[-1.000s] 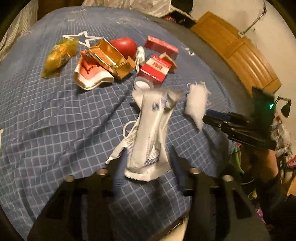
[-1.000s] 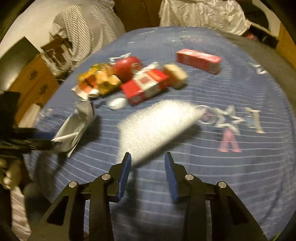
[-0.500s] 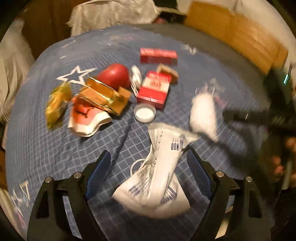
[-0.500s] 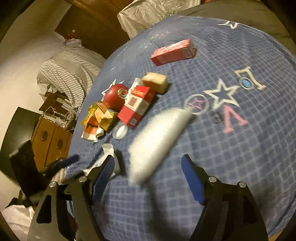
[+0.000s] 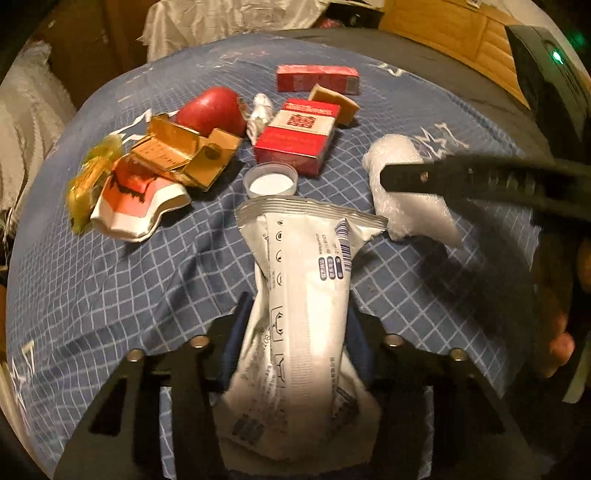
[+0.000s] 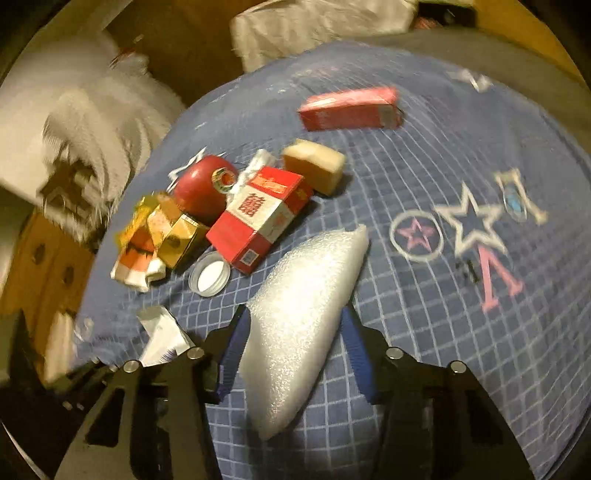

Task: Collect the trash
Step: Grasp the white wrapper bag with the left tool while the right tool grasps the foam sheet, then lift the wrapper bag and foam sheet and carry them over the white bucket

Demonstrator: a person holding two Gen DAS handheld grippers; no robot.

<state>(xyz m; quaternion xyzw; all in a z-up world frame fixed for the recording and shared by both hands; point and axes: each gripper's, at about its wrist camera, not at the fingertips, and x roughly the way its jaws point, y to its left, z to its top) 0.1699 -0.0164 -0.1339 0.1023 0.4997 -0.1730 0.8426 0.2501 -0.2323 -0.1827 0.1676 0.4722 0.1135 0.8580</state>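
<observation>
My left gripper (image 5: 295, 339) is shut on a white printed plastic wrapper (image 5: 306, 295) that lies lengthwise between the blue pads on the blue checked cloth (image 5: 129, 277). My right gripper (image 6: 291, 350) is shut on a white bubble-wrap pouch (image 6: 299, 317); it also shows in the left wrist view (image 5: 406, 192) with the right gripper's dark fingers (image 5: 461, 177) across it. Beyond lie a white bottle cap (image 5: 271, 181), a red-and-white carton (image 5: 299, 136), a gold box (image 5: 184, 155) and a crushed paper cup (image 5: 136, 203).
A red apple (image 6: 201, 188), a yellow sponge block (image 6: 314, 164), a long red box (image 6: 351, 109), a twisted white wrapper (image 5: 260, 114) and a yellow wrapper (image 5: 88, 181) also lie on the cloth. Wooden furniture (image 5: 461, 33) and pale bags (image 6: 314, 26) surround the bed.
Both grippers opened wide half a second ago and have now closed on the wrapper and the bubble-wrap pouch. Both have moved closer to the trash pile.
</observation>
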